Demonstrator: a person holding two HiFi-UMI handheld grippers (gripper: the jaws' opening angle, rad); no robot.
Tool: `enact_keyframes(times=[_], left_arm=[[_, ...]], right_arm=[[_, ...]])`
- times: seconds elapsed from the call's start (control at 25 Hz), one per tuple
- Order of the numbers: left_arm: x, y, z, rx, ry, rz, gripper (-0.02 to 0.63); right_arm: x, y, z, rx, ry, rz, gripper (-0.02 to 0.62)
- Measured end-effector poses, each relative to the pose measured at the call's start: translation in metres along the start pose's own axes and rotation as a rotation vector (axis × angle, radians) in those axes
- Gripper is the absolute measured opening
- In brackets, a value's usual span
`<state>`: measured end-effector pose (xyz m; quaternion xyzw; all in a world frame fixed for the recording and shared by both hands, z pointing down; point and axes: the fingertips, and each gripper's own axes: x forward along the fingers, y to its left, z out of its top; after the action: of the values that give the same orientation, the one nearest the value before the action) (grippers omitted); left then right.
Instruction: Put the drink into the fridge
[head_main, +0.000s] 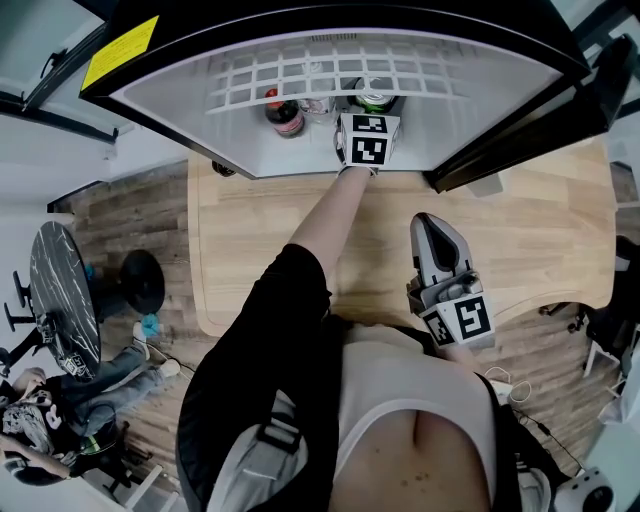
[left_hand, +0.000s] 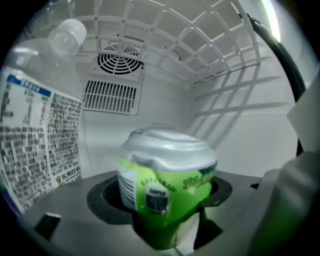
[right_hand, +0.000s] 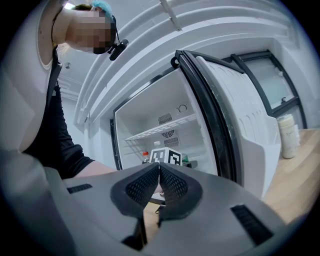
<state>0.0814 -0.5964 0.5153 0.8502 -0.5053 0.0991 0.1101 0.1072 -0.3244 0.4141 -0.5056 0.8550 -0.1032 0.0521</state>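
The left claw (left_hand: 166, 227) reaches inside the open fridge (head_main: 165, 102) and is clamped on a green can (left_hand: 167, 182), whose side is dented where the jaws press in. Whether the can rests on anything I cannot tell. Just left of this claw stands a clear bottle (left_hand: 42, 125) with a printed label and a white cap. Further left, in the head view, is a cola bottle (head_main: 283, 112) with a red cap. Beyond the claw, on the fridge's white back wall, are a round fan grille (left_hand: 119, 60) and a slotted vent (left_hand: 111, 96). A white wire shelf (left_hand: 200, 45) spans above it.

The right claw (right_hand: 158, 169) hangs back from the fridge, over the pale wooden tabletop (head_main: 255, 235), near the person's body. Its jaws are closed together with nothing between them. To this claw's right the fridge door (right_hand: 240, 130) stands swung open, and past the door a white bottle (right_hand: 286, 135) sits on the tabletop.

The tabletop runs up to the fridge front. Well off to the left claw's side the wood-plank floor (head_main: 125, 205) carries a round dark table (head_main: 60, 290) and a black stool (head_main: 142, 280). A second person (head_main: 55, 405) sits there. In the right gripper view the room has white walls and dark-framed windows (right_hand: 272, 82).
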Motion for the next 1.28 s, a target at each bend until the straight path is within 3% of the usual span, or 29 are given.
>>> enact_keyframes(times=[0.4,1.04,1.28], left_arm=[[-0.004,-0.001,0.000,0.042,0.029,0.002,0.350],[-0.020,-0.001,-0.005,0.039,0.029,0.027,0.353],[-0.034,-0.004,-0.004,0.089,0.014,0.043,0.351]], right_arm=[[0.000,0.002,0.002,-0.002,-0.002,0.004,0.028],[0.001,0.008,0.001,0.003,-0.006,0.014,0.028],[0.000,0.010,0.001,0.004,-0.010,0.013,0.028]])
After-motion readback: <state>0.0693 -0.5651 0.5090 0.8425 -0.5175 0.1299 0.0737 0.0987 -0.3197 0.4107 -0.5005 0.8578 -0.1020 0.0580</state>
